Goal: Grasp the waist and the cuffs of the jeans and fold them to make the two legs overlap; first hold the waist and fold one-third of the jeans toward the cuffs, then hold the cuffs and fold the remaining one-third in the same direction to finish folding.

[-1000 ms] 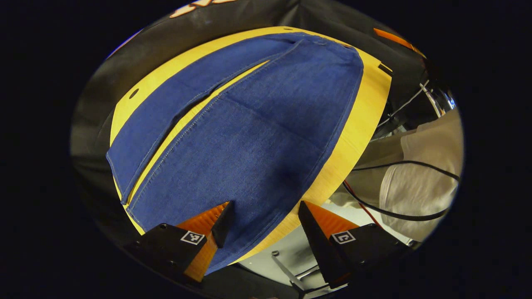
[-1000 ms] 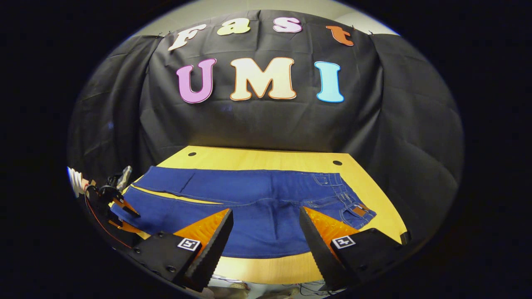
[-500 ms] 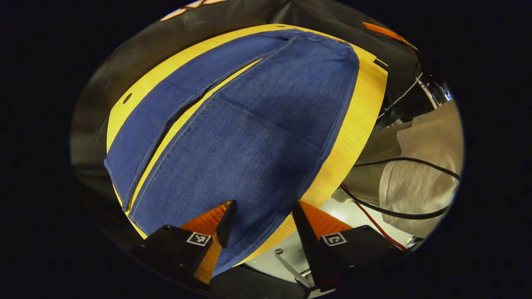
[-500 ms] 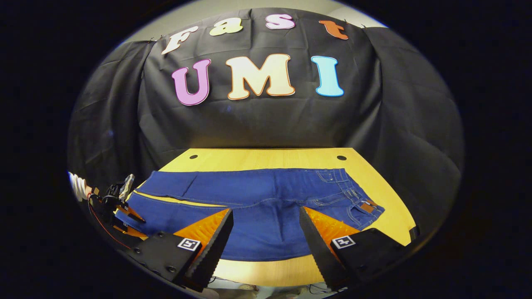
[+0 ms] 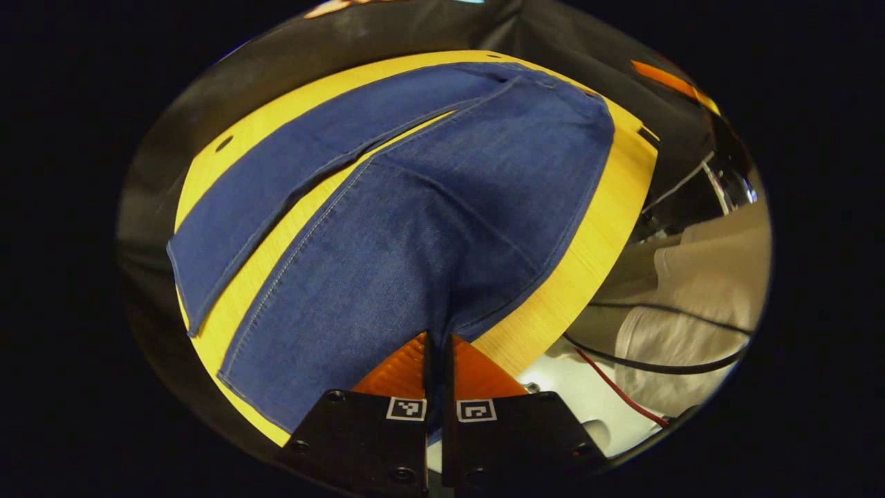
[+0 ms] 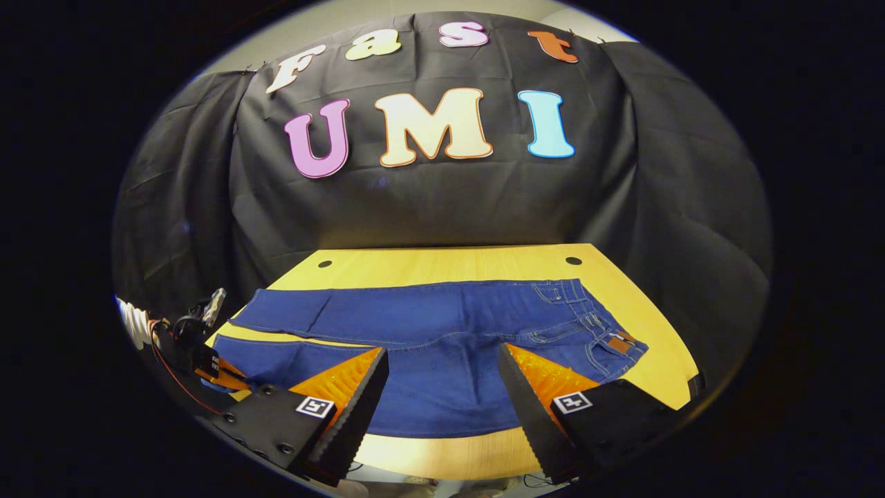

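Observation:
Blue jeans [image 6: 442,335] lie flat on the yellow table [image 6: 442,259], legs to the left, waist [image 6: 608,339] to the right. In the left gripper view the near leg [image 5: 415,228] runs away from me and its cuff edge bunches up between the fingers. My left gripper [image 5: 438,346] is shut on that cuff at the table's near edge; it also appears small at the far left as the left gripper [image 6: 207,363] in the right gripper view. My right gripper [image 6: 442,387] hangs open above the seat of the jeans, nothing between its fingers.
The black cloth wall [image 6: 442,200] stands behind the table. A person in light clothes [image 5: 691,304] stands by the table's edge, with black and red cables [image 5: 657,360] trailing. Two small holes [image 6: 573,261] mark the table's far side.
My left gripper has gone from open to shut, pinching the near leg's cuff, and the denim now puckers up there. My right gripper has barely moved.

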Demonstrator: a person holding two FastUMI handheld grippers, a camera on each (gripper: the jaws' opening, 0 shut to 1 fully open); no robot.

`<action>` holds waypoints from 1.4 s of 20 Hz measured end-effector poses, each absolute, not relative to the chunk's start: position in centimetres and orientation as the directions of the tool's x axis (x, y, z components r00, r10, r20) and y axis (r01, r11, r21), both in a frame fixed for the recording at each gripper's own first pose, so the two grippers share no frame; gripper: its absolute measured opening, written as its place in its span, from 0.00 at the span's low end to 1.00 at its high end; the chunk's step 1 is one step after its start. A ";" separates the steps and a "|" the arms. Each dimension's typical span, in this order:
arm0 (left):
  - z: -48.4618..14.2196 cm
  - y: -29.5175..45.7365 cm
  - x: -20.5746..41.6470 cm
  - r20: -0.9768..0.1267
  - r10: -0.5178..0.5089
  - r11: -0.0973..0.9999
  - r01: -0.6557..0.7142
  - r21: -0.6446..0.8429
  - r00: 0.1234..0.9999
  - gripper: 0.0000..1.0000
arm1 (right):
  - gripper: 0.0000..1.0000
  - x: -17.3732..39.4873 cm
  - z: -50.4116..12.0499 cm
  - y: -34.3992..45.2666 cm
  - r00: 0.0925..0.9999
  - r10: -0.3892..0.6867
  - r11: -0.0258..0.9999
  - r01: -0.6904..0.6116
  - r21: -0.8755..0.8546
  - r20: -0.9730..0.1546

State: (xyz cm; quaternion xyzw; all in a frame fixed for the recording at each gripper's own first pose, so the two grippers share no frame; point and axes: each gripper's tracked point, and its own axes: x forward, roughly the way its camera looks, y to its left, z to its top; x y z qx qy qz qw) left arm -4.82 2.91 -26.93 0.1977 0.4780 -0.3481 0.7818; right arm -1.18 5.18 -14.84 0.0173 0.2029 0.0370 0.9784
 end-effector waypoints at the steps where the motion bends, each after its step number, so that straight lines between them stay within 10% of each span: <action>1: -26.7 2.7 -4.9 -0.886 -0.368 0.680 0.732 -0.048 0.283 0.02 | 0.99 -1.2 -15.0 5.2 0.913 0.083 0.996 -0.072 0.044 -0.400; 10: -26.6 2.4 -5.0 -0.903 -0.369 0.645 0.760 -0.081 0.218 0.00 | 0.98 -1.1 -20.4 2.6 0.762 0.242 0.929 -0.361 -0.085 -0.601; 17: -26.8 2.6 -4.8 -0.921 -0.315 0.661 0.749 -0.041 0.227 0.00 | 0.99 -1.7 -29.3 -4.1 0.478 0.192 0.786 -0.597 -0.157 -0.857; 28: -27.0 2.9 -4.6 -0.952 -0.205 0.708 0.706 0.016 0.228 0.00 | 1.00 -1.0 -34.4 -6.7 0.206 0.157 0.625 -0.778 -0.064 -0.966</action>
